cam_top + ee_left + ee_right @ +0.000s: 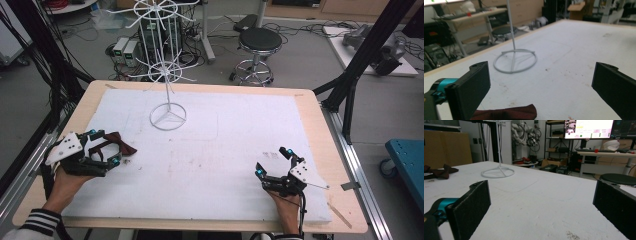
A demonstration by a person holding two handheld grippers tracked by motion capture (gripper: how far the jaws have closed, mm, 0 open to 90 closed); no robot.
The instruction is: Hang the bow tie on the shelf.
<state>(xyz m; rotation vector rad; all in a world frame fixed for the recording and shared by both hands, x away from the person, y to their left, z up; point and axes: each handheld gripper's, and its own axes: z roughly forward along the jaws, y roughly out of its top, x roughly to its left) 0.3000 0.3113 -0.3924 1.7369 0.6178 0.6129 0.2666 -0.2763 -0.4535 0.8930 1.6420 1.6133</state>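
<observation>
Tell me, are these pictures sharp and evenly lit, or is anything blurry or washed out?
High view: even light, soft shadows, slightly grainy; the dark red cloth reads clearly. Left gripper view: the near jaws look soft, the white wire stand sharper. Right gripper view: the monitor glares bright, the backdrop slightly blurred.

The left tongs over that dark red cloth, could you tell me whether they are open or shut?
Open. The left tongs hold their jaws wide apart in the left gripper view, and the dark red cloth lies on the table between them, ungripped.

Matt dark-red cloth bow tie (pixel 114 144); white wire rack (pixel 167 75), stained foam mat (pixel 210 160).
</observation>
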